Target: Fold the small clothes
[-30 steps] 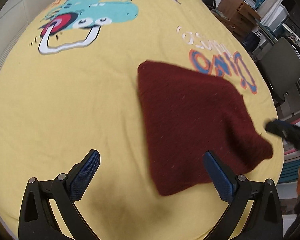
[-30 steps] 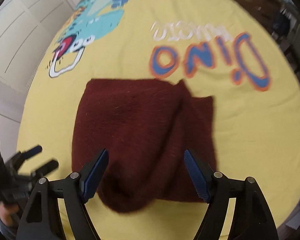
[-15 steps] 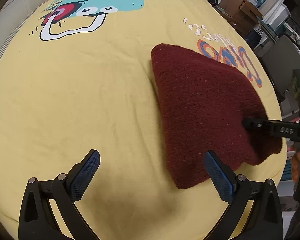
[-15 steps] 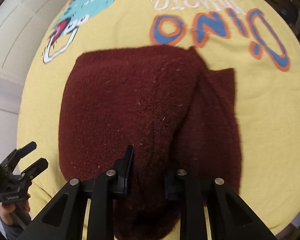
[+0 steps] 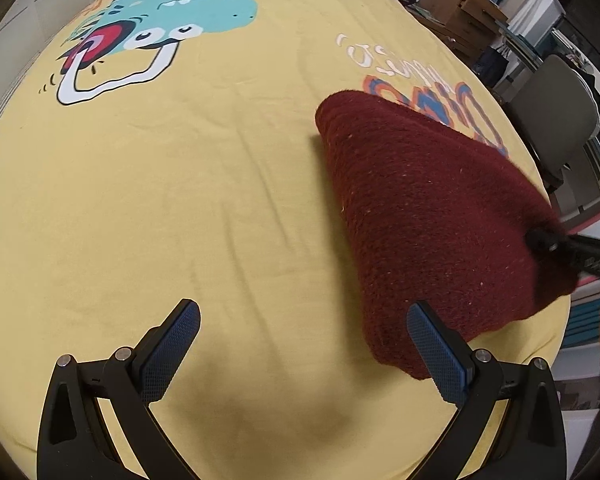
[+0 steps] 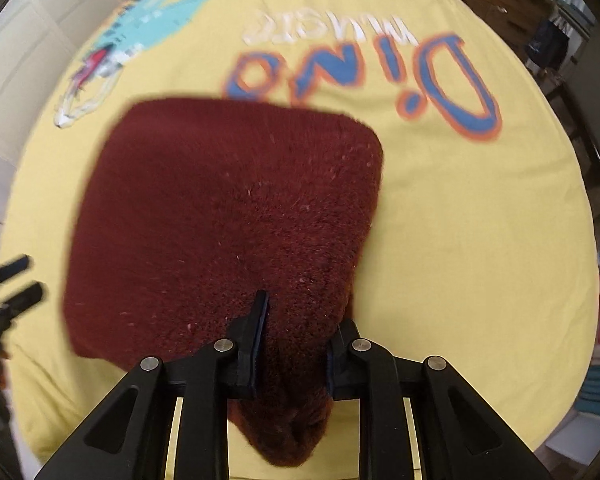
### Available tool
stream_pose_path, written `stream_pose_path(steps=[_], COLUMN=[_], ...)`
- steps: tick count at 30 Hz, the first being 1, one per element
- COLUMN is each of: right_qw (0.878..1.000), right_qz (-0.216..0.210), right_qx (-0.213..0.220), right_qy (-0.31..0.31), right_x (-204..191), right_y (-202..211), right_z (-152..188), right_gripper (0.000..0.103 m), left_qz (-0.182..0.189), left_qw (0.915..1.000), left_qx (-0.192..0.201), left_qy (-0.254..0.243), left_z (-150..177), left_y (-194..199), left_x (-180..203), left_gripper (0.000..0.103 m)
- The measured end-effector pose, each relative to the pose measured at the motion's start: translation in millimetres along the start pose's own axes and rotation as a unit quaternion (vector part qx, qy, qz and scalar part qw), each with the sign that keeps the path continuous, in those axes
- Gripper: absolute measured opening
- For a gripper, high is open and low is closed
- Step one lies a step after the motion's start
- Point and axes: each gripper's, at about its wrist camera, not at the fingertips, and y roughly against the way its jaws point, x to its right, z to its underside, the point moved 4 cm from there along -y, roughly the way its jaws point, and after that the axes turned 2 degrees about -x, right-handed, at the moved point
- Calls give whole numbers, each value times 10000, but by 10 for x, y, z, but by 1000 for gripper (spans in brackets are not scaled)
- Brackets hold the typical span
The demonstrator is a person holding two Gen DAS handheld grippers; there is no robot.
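The left tongs (image 5: 302, 350) hang low over the bed (image 5: 180, 200), close to its near edge. Their blue pads are spread wide and hold nothing. They are as wide as they were a second ago, and they have hardly moved.

To their right lies the dark red fuzzy cloth (image 5: 432, 216). It is on the right part of the yellow dinosaur sheet, and its far side covers some of the big blue letters (image 6: 432, 76).

Here is what has changed. A second ago the right tongs (image 6: 294, 344) were wide open above the near edge of the cloth. Now they are pressed together and pinch a bunch of that near edge. The cloth is lifted there, so it rises like a little tent, and a bit hangs down below the tongs. The loose flap that stuck out on the right a second ago is now out of sight, likely tucked under. It looks like a fold is starting: the pinched edge can be carried over to the far side.

There is lots of bare yellow sheet on the left and past the cloth for moving. The right edge of the bed is close to the cloth, with a grey chair (image 5: 556, 116) and brown boxes (image 5: 456, 4) beyond it, so there is little room that way.
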Motion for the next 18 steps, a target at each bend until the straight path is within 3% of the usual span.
stream_pose_path(steps=[3,5,7,18], right_qw=[9998,9996,9996,9991], right_qz=[-16,84,48,-151], right_qx=[41,108,112,333], right_qy=[-208,-257,-274,-228], right_x=[111,155,191,160], right_y=[-107,-64,-10,327], right_z=[61,61,68,17], right_gripper=[35,59,66,80], left_qz=[-41,-62,-72,-30], left_qw=[9999,9998,9997,9996], left_qx=[-55,-98,-106,-182], left_qy=[-107,-177,-212,-219], left_z=[-1,-8,-33,-288], left_y=[-48,-83,-108,-201], left_x=[81,129,178,328], left_gripper=[102,102,102,102])
